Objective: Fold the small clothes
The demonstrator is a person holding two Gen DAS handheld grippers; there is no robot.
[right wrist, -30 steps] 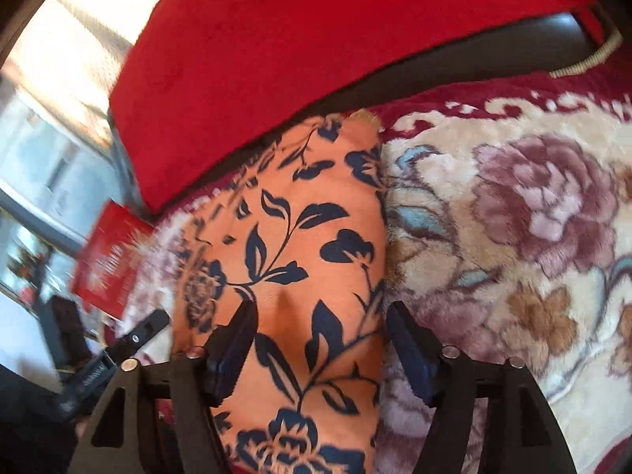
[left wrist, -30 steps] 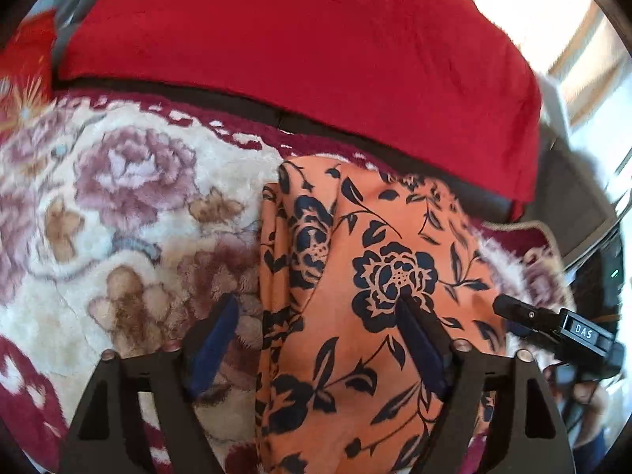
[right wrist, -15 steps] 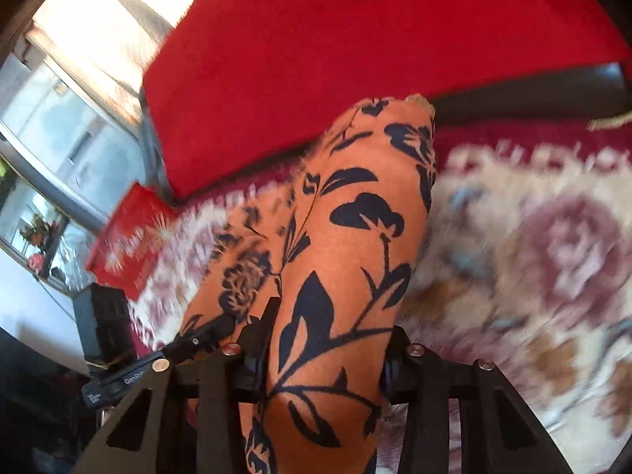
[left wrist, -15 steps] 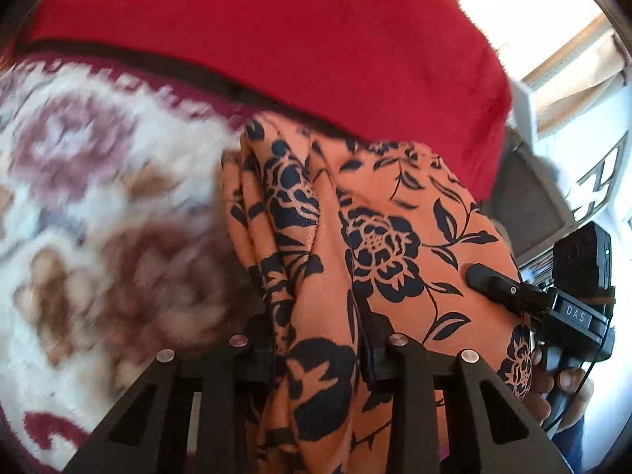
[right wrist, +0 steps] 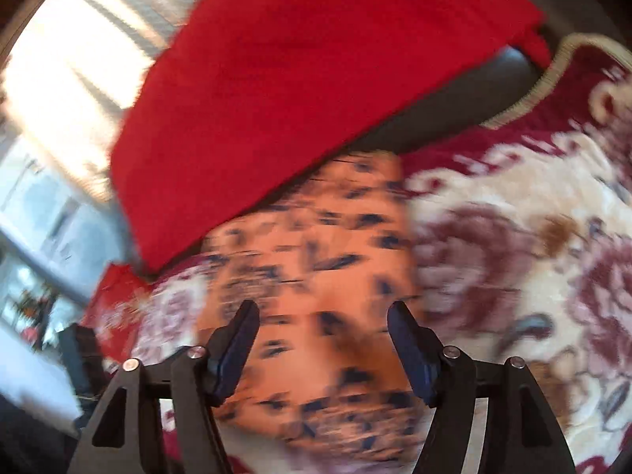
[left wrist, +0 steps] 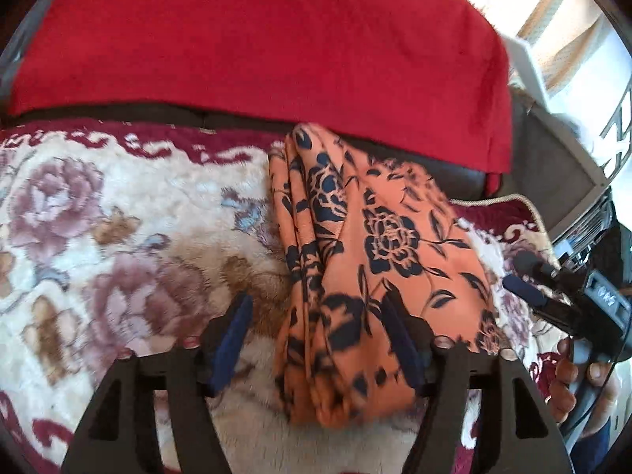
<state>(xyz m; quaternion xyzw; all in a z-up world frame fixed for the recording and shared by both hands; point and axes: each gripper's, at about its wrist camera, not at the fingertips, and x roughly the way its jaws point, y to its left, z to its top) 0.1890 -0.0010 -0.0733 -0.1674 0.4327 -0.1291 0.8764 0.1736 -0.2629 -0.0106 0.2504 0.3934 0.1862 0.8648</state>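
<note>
Underneath everything I log a plush floral blanket (left wrist: 118,217), cream with mauve roses and a maroon border, filling the lower and left parts of the left wrist view and the right side of the right wrist view. Across the top of both views: a red throw (left wrist: 276,39) draped over a dark couch back (left wrist: 466,175). Bright window (right wrist: 51,79) at the upper left of the right wrist view. Item of interest: orange floral garment (left wrist: 379,260), folded into a narrow stack with layered edges showing along its left side, lying on the blanket at centre frame, its far end just under the throw's hem. My left gripper (left wrist: 320,339) has its fingers spread, the right finger over the cloth, the left finger over bare blanket; nothing pinched. My right gripper (right wrist: 324,343) is likewise spread wide, both fingers hovering above the garment (right wrist: 316,276), which is heavily motion-blurred there. Its body also appears at the right edge of the left wrist view, held in my hand (left wrist: 568,379).
</note>
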